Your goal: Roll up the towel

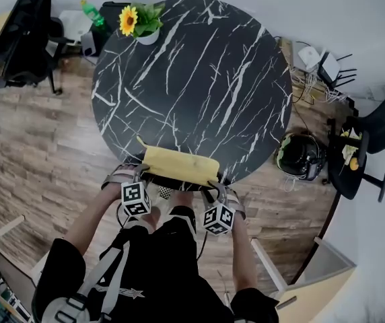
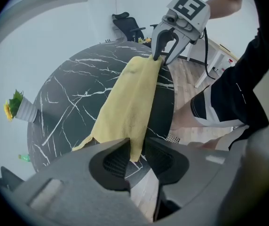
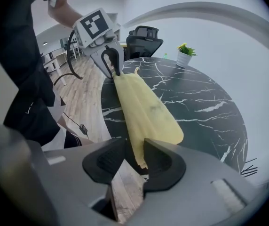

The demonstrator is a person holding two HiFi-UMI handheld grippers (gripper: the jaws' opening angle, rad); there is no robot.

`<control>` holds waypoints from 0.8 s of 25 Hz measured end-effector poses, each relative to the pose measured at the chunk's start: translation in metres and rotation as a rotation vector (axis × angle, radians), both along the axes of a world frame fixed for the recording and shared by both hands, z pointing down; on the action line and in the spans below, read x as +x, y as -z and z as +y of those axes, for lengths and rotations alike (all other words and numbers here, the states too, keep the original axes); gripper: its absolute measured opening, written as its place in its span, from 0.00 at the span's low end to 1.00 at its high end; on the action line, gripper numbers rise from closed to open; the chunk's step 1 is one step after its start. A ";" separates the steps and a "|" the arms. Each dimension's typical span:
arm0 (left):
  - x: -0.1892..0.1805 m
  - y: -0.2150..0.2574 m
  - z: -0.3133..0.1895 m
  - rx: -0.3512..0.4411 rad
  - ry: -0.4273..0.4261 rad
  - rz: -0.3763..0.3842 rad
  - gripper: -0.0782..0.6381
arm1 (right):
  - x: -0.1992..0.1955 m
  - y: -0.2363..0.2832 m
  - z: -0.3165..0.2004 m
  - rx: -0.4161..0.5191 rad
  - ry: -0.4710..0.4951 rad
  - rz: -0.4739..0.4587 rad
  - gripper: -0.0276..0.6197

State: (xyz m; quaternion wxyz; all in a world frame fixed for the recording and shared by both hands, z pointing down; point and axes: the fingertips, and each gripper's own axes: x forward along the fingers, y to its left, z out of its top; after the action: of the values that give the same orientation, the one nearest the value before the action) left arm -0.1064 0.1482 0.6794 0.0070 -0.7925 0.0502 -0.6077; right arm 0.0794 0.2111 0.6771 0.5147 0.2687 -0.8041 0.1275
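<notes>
**Yellow towel strung between both tongs at the near rim**

- Round black marble surface (image 1: pixel 199 79), white veining, seen steeply from above. Wooden floor (image 1: pixel 38 140) all round it.
- Yellow towel (image 1: pixel 179 165) is folded into a long narrow strip at the surface's 6 o'clock rim. It runs crosswise along the edge, from about 7 o'clock to 5 o'clock.
- One loose corner pokes out toward the middle of the surface at the strip's left end.
- Left tongs (image 1: pixel 141 173) are clenched on the strip's left end. In the left gripper view the cloth drops down between the two black pads and lies against one of them.
- Right tongs (image 1: pixel 217 184) are grasping the right end. In the right gripper view the towel's tip sits against one pad with a sliver of floor showing beside it. The pinch looks light, though from the opposite side the cloth is clearly caught at the tips.
- Both tongs point steeply down, one marker cube (image 1: pixel 136 199) on each, just off the rim on the person's side.
- Between the two grips the strip sags a little. Its far long edge lies over the marble.
- Potted sunflower (image 1: pixel 138 22) stands at the 11 o'clock rim, well apart from the towel.
- Off the surface toward 10 o'clock are a green bottle (image 1: pixel 93 13) and a black office chair (image 1: pixel 24 36).
</notes>
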 end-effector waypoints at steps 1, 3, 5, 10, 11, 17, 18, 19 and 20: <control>0.000 0.000 -0.001 0.010 -0.009 -0.004 0.26 | 0.001 0.000 -0.001 0.009 -0.002 0.003 0.24; 0.000 0.000 -0.002 0.023 -0.020 -0.008 0.24 | 0.003 0.000 -0.004 0.026 -0.004 0.011 0.19; 0.000 0.000 -0.002 0.028 -0.028 -0.012 0.22 | 0.004 0.000 -0.005 0.036 -0.001 0.019 0.17; 0.000 0.001 -0.002 0.030 -0.032 -0.015 0.19 | 0.004 0.000 -0.005 0.041 0.015 0.031 0.13; -0.001 0.002 -0.001 0.028 -0.032 -0.015 0.18 | 0.004 0.001 -0.004 0.040 0.017 0.033 0.12; -0.004 0.007 0.018 -0.025 -0.027 -0.017 0.18 | 0.002 0.004 0.014 -0.038 0.027 0.009 0.11; -0.005 0.007 0.022 -0.037 -0.024 -0.017 0.18 | 0.002 0.004 0.018 -0.050 0.028 0.005 0.11; -0.005 0.008 0.026 -0.046 -0.021 -0.017 0.18 | 0.001 0.004 0.022 -0.057 0.030 0.005 0.11; -0.006 0.008 0.028 -0.052 -0.019 -0.019 0.18 | 0.001 0.004 0.024 -0.060 0.033 0.006 0.11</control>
State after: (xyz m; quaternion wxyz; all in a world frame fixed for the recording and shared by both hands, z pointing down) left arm -0.1121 0.1766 0.6714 -0.0074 -0.7871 0.0270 -0.6162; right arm 0.0803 0.2348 0.6727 0.5270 0.2402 -0.8027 0.1424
